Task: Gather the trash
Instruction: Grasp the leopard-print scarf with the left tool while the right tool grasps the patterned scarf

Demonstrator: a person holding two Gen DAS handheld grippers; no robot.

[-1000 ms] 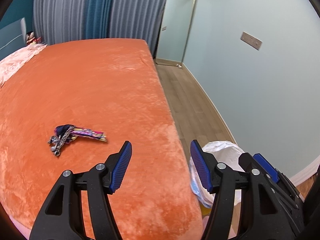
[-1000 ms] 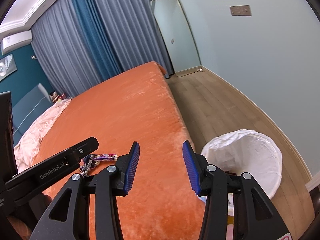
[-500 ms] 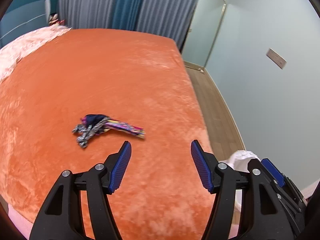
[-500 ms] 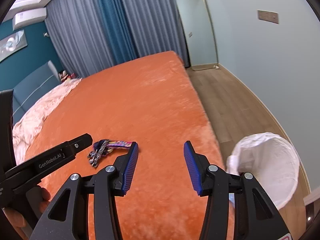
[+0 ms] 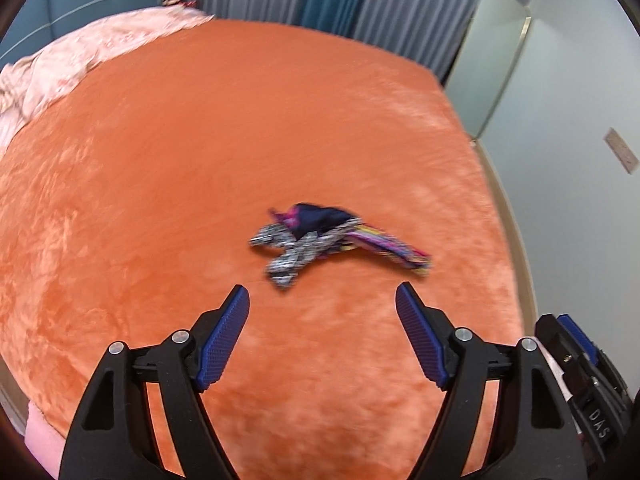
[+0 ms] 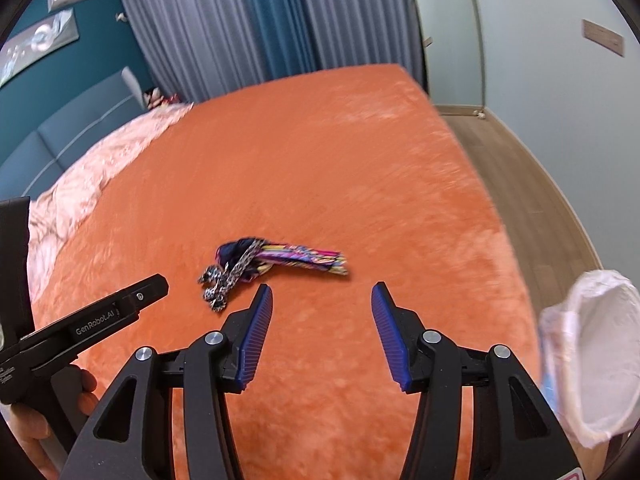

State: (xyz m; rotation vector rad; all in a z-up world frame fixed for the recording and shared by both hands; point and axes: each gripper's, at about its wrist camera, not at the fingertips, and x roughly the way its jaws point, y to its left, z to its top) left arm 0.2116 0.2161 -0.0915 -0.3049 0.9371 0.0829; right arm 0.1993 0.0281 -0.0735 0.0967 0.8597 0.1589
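Note:
A crumpled wrapper bundle (image 5: 320, 240), purple, striped and silver, lies on the orange bed cover (image 5: 200, 152). It also shows in the right wrist view (image 6: 260, 266). My left gripper (image 5: 322, 300) is open and empty, just short of the bundle, which lies ahead between the fingers. My right gripper (image 6: 322, 300) is open and empty, with the bundle ahead and to its left. A bin with a white liner (image 6: 592, 356) stands on the floor to the right of the bed.
A pale pink quilt (image 5: 72, 60) lies at the far left of the bed. Grey and blue curtains (image 6: 260, 20) and a mirror (image 6: 448, 32) stand behind. Wooden floor (image 6: 532, 168) runs along the bed's right side by the wall.
Both grippers have swung left and moved over the bed toward the bundle, which now lies closer and centred. The bin has slid to the right edge of the right wrist view.

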